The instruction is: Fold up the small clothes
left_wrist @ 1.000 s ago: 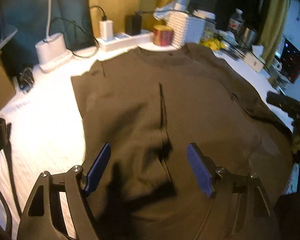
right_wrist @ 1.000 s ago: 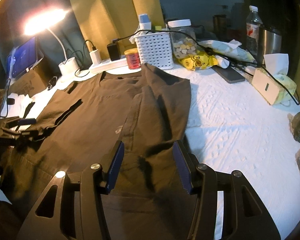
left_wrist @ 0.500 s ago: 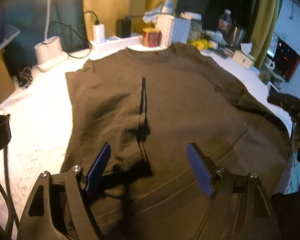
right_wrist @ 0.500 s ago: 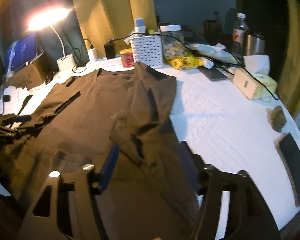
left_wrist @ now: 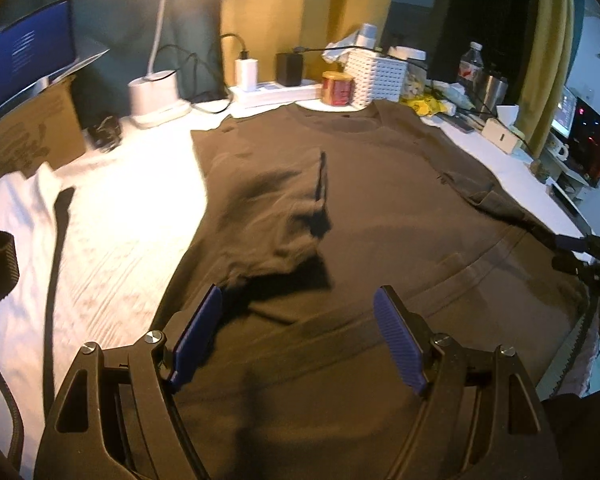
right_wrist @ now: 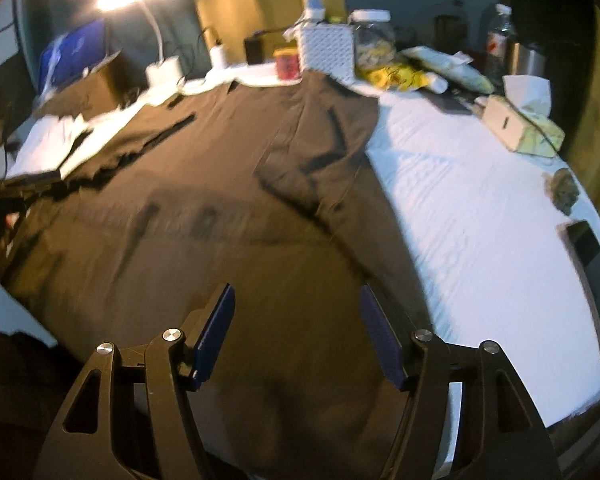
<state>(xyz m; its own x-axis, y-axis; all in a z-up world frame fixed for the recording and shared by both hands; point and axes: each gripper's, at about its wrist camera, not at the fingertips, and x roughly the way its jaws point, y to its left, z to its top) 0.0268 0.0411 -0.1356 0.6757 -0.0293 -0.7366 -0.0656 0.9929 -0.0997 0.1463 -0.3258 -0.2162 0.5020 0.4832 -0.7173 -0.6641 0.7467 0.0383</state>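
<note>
Shirt: a dark brown T-shirt (left_wrist: 380, 208) is lying spread over the white cloth-covered table (right_wrist: 472, 208), neckline pointing toward the clutter at the far edge, hem hanging toward the near edge.
Left side of shirt: the sleeve and side panel (left_wrist: 268, 216) are sitting folded inward over the body, rumpled, with a dark edge running down the fold.
Right side of shirt: the other sleeve flap (right_wrist: 324, 152) is lying folded in across the chest, creased and a little bunched.
Left gripper: the left gripper (left_wrist: 300, 320) is hovering over the lower part of the shirt, blue pads well apart, nothing between them.
Right gripper: the right gripper (right_wrist: 296, 320) is hanging over the hem area near the shirt's right edge; its jaws have just been opening and are now standing wide, no cloth pinched between them.
Far edge: a red tin (left_wrist: 337, 87) and a white perforated basket (left_wrist: 374, 76) are standing just beyond the collar, with a power strip (left_wrist: 268, 90) and plugged chargers beside them.
Lamp: a white desk lamp base (left_wrist: 156, 98) is sitting at the far left, its light glaring overhead.
Right of table: a tissue box (right_wrist: 520, 124) and a dark phone (right_wrist: 592, 248) are lying on bare cloth, well apart from the shirt.
Left of table: a cardboard box (left_wrist: 28, 136) is carrying an open laptop (left_wrist: 24, 64).
</note>
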